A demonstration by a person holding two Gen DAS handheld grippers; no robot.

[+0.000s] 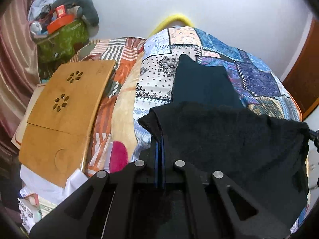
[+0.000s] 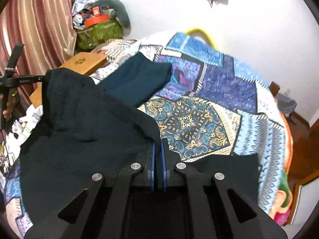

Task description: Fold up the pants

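Dark teal-black pants (image 1: pixel 229 131) lie on a patchwork bedspread (image 1: pixel 159 71). My left gripper (image 1: pixel 159 139) is shut on one corner of the pants' near edge and holds it lifted. My right gripper (image 2: pixel 158 143) is shut on the other corner of that edge, the cloth (image 2: pixel 89 123) stretched between the two. The far part of the pants (image 2: pixel 137 79) lies flat on the bedspread (image 2: pixel 219 91). The left gripper's body (image 2: pixel 18 79) shows at the left of the right wrist view.
A wooden lap tray (image 1: pixel 63 107) lies on the bed's left side beside a striped blanket (image 1: pixel 111 55). A green bag with clutter (image 1: pixel 59 37) and a curtain (image 1: pixel 14 59) stand at the far left. The white wall (image 1: pixel 219 10) is behind.
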